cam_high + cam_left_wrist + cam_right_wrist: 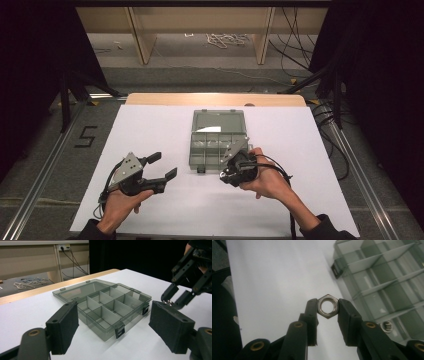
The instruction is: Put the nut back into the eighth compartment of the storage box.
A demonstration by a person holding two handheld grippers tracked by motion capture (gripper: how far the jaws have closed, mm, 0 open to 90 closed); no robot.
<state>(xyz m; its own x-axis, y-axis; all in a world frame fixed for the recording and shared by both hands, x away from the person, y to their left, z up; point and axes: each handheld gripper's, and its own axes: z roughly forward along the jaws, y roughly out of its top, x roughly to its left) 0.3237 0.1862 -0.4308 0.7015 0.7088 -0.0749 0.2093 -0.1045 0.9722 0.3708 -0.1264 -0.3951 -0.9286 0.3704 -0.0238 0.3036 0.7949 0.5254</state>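
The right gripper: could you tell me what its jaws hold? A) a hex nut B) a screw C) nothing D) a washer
A: in the right gripper view the right gripper is clamped on a metal hex nut, beside the open compartment box.

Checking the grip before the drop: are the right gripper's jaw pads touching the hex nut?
Touching. In the right gripper view the right gripper has both pads pressed against opposite sides of the hex nut, with no gap, holding it above the white table.
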